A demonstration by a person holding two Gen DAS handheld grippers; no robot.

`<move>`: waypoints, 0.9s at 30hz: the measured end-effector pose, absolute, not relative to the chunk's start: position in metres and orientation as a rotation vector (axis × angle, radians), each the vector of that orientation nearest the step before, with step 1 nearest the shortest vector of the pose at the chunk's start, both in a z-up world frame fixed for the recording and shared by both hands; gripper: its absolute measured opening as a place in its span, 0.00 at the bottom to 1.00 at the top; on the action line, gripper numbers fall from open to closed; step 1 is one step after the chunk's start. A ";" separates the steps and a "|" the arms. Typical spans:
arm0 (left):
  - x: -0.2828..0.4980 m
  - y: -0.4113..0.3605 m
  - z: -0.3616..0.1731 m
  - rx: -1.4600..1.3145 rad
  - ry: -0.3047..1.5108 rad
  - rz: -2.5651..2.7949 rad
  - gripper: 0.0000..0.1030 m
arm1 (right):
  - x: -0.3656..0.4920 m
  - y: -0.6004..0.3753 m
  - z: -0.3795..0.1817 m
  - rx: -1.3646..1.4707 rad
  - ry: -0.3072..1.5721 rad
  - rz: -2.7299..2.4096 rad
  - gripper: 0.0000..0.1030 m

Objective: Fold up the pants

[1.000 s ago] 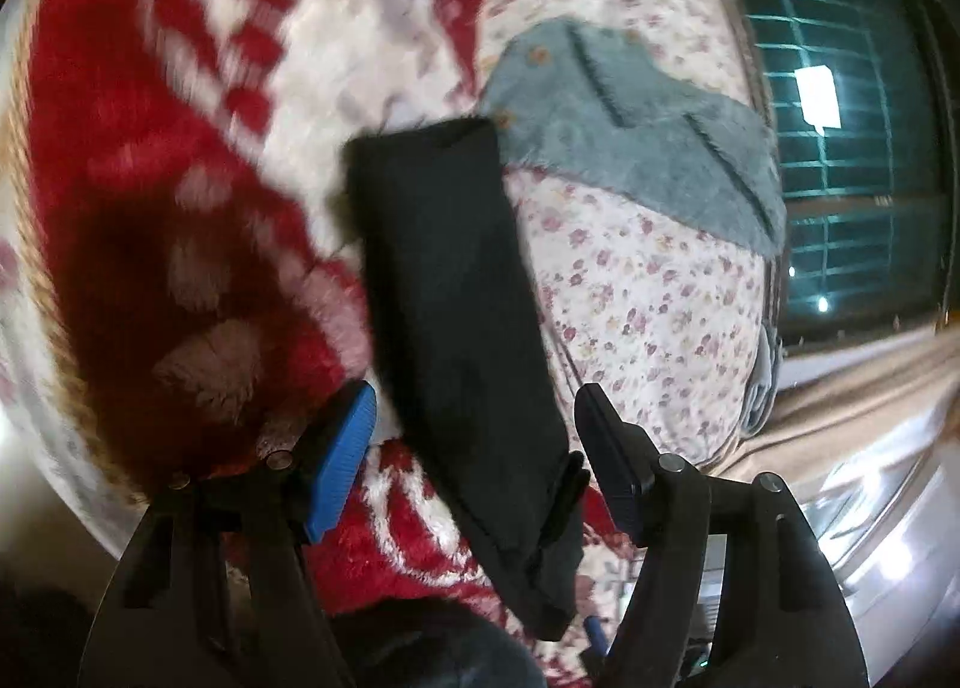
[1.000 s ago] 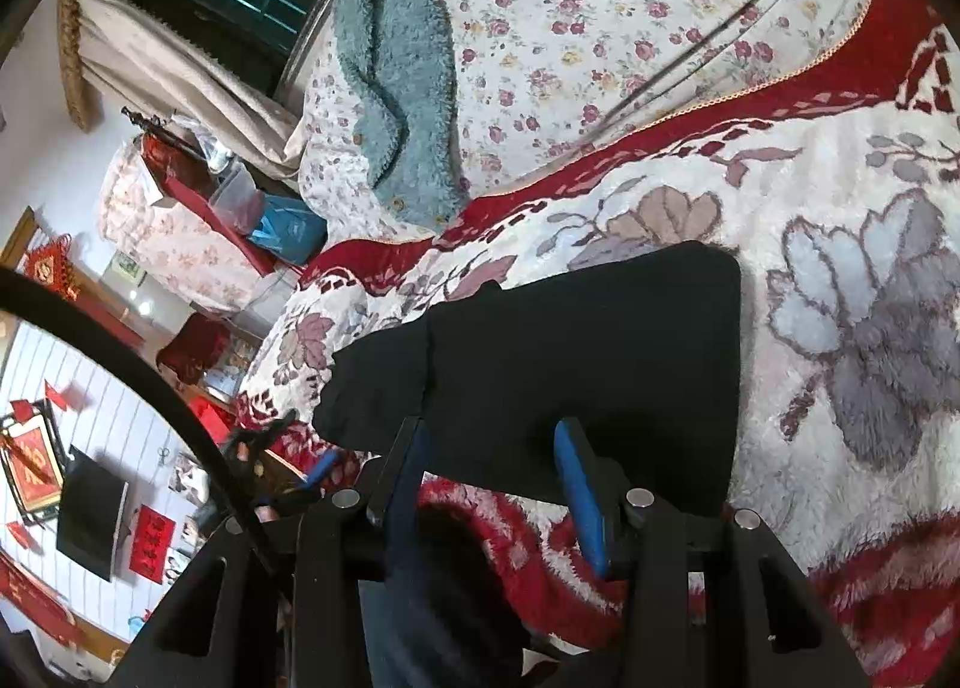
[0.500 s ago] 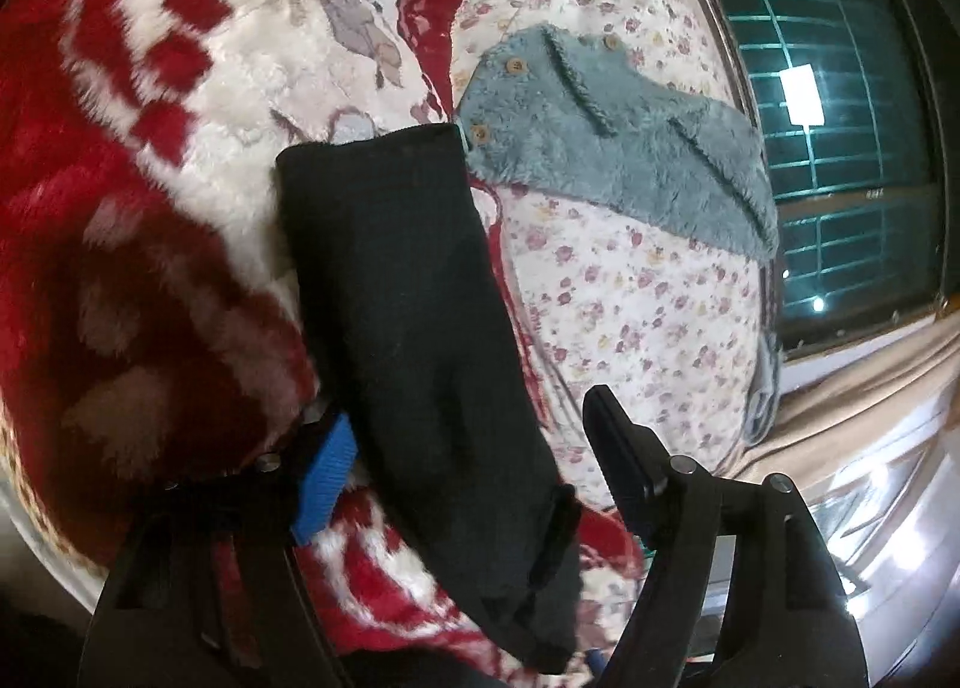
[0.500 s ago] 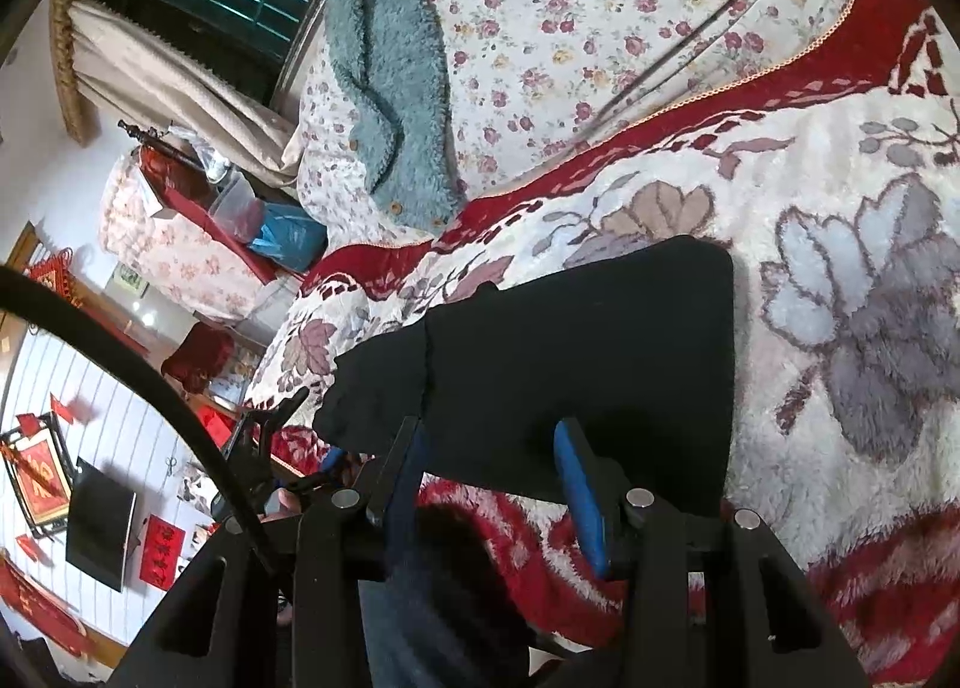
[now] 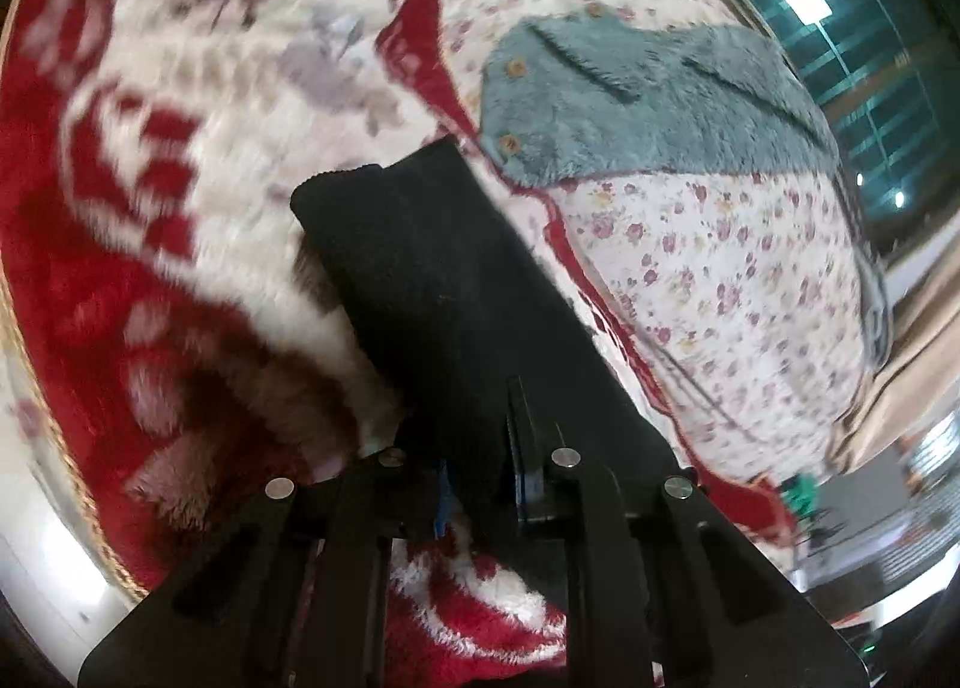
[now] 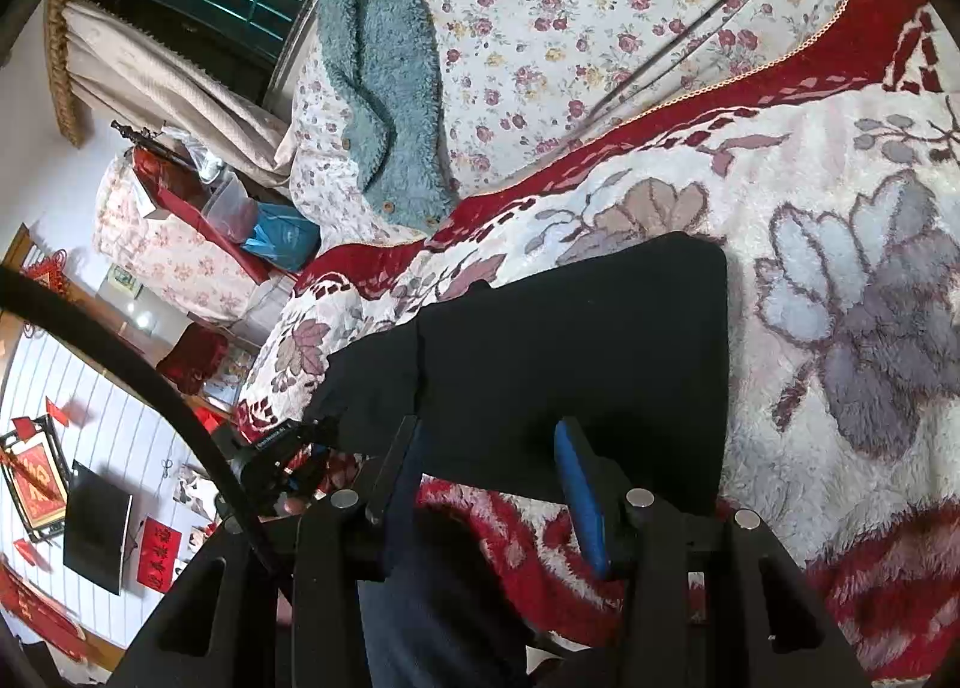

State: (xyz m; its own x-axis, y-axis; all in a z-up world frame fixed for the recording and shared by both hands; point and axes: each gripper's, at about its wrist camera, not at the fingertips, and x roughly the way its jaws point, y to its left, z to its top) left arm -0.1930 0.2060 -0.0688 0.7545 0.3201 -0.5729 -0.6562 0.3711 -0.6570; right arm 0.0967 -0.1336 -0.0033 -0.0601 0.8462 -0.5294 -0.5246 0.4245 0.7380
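Note:
Folded black pants lie on a red-and-white plush blanket, running away from my left gripper. Its jaws are closing, with the near end of the black fabric pinched between them. In the right wrist view the pants form a wide dark rectangle with a narrower flap at the left. My right gripper stands at their near edge, its fingers apart and no fabric pressed between the pads. The left gripper shows small at the pants' left end.
A teal fleece jacket lies on a floral quilt beyond the pants. A green-barred window and beige curtain sit behind the bed. Cluttered furniture stands past the bed's left edge.
The left gripper's fingers went from wide apart around the pants' end to pinched on it, and that hand rolled and lifted a little. The right gripper stayed put.

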 end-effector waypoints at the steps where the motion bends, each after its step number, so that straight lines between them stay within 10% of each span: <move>1: -0.191 0.204 -0.066 -0.993 0.381 0.653 0.13 | 0.097 -0.134 -0.003 0.356 1.166 1.157 0.42; 20: -0.125 0.104 0.002 -0.131 0.430 0.643 0.12 | 0.085 -0.119 0.045 0.247 0.997 1.215 0.42; 27: -0.104 0.044 0.002 0.212 0.444 0.542 0.12 | 0.112 -0.073 0.070 0.713 1.102 1.547 0.48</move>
